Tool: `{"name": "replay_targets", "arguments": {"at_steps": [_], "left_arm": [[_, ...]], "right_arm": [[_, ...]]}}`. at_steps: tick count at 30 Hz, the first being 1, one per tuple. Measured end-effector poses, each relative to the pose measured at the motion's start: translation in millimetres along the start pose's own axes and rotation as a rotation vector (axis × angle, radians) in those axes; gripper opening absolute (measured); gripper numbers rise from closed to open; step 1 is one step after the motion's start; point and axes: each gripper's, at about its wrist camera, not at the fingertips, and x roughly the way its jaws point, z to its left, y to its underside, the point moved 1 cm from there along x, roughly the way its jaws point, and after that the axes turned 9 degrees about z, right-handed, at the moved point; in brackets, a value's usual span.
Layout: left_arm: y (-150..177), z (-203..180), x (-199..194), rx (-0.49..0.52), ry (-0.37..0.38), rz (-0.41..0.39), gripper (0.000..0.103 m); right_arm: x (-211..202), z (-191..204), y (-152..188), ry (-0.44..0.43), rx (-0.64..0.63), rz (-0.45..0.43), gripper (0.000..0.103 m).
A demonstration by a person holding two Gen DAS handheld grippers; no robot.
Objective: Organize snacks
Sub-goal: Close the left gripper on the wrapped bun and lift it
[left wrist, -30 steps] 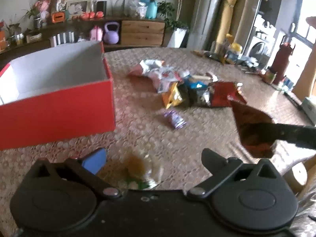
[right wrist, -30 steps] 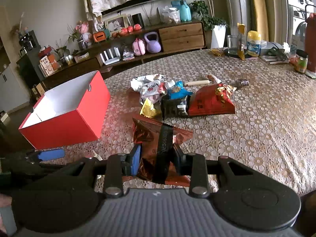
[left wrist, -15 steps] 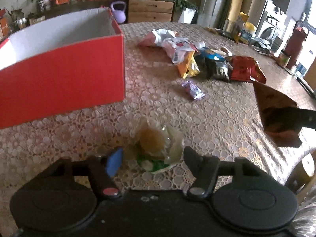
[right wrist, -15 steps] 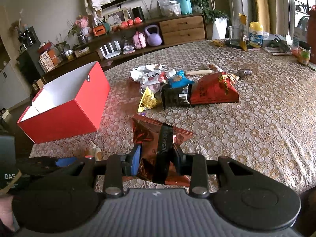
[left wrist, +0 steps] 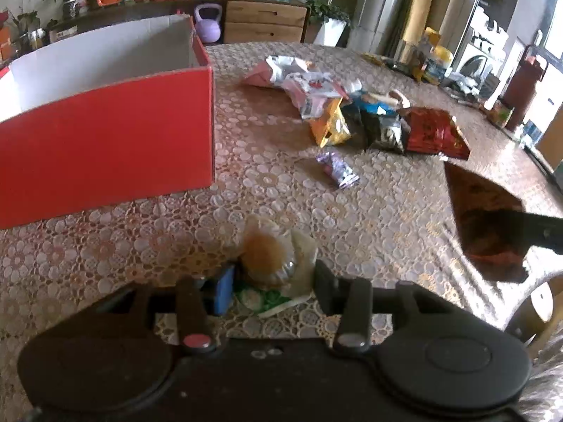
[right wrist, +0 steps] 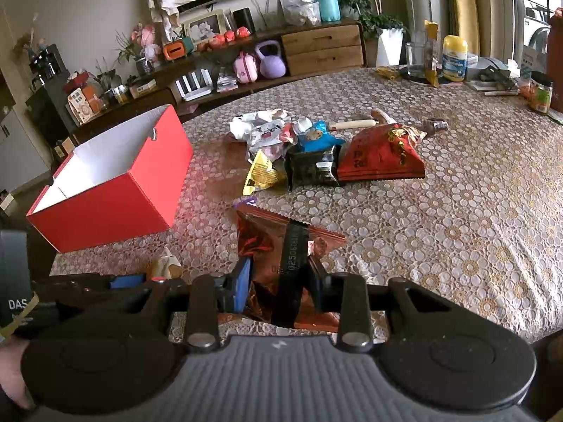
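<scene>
My left gripper (left wrist: 272, 286) is closing around a clear-wrapped brown pastry (left wrist: 267, 260) on the lace tablecloth; the fingers stand at its two sides, and I cannot tell whether they grip it. My right gripper (right wrist: 281, 281) is shut on a red-brown foil snack bag (right wrist: 281, 246), held above the table; the bag also shows in the left wrist view (left wrist: 485, 225). An open red box (left wrist: 105, 151) with a white inside stands at the left, and shows in the right wrist view (right wrist: 116, 190). A pile of snack packets (right wrist: 316, 154) lies mid-table.
A small purple packet (left wrist: 336, 168) lies apart from the pile. Jars, a glass and bottles (right wrist: 454, 59) stand at the table's far right. A sideboard (right wrist: 316, 49) with a kettlebell and ornaments is behind. The left gripper shows in the right wrist view (right wrist: 126, 281).
My left gripper has moved down and forward onto the pastry, and its fingers have closed in from wide open to the pastry's sides. The right gripper holds the foil bag steady.
</scene>
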Motion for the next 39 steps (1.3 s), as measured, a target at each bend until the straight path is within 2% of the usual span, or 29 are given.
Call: {"name": "replay_targets", "arguments": {"at_steps": [7, 8, 10, 11, 17, 19, 21, 22, 23, 24, 25, 26, 27, 32, 35, 39], "left_arm": [[-6, 3, -31, -0.012, 0.000, -0.053, 0.033], [-6, 4, -34, -0.014, 0.005, -0.058, 0.023], [-7, 10, -39, -0.034, 0.029, -0.061, 0.009], [-8, 12, -40, -0.039, 0.032, -0.062, 0.006], [-6, 22, -45, -0.047, 0.060, -0.062, 0.004], [-4, 24, -42, -0.056, 0.051, -0.040, 0.010], [-1, 23, -41, -0.044, 0.047, -0.039, 0.025], [1, 22, -42, -0.036, 0.046, -0.045, 0.030], [2, 21, -42, -0.032, 0.044, -0.052, 0.044], [3, 21, -43, -0.032, 0.032, -0.062, 0.076], [4, 21, -45, -0.038, 0.012, -0.081, 0.091], [5, 22, -47, -0.042, -0.004, -0.105, 0.098], [4, 22, -48, -0.035, -0.003, -0.123, 0.095], [-7, 20, -23, -0.032, -0.048, -0.079, 0.092], [-11, 21, -3, -0.036, -0.067, -0.041, 0.082], [-13, 21, 16, -0.028, -0.082, -0.009, 0.078]], "right_arm": [[-8, 15, -4, -0.008, -0.038, -0.019, 0.033], [-9, 18, -5, -0.009, -0.043, -0.024, 0.033], [-13, 23, -6, -0.012, -0.051, -0.034, 0.033], [-14, 26, -7, -0.013, -0.054, -0.038, 0.033], [-21, 40, -10, -0.023, -0.081, -0.060, 0.033], [-20, 42, -9, -0.027, -0.080, -0.060, 0.033], [-19, 42, -7, -0.031, -0.075, -0.056, 0.033], [-18, 41, -6, -0.032, -0.074, -0.052, 0.033], [-18, 40, -5, -0.033, -0.073, -0.049, 0.033], [-17, 39, -5, -0.032, -0.070, -0.046, 0.033], [-16, 37, -4, -0.031, -0.065, -0.043, 0.033], [-15, 36, -4, -0.031, -0.060, -0.040, 0.033], [-15, 34, -3, -0.031, -0.056, -0.039, 0.033], [-12, 28, -2, -0.027, -0.040, -0.032, 0.033], [-10, 24, -2, -0.026, -0.033, -0.028, 0.033], [-6, 19, -1, -0.019, -0.023, -0.016, 0.033]]}}
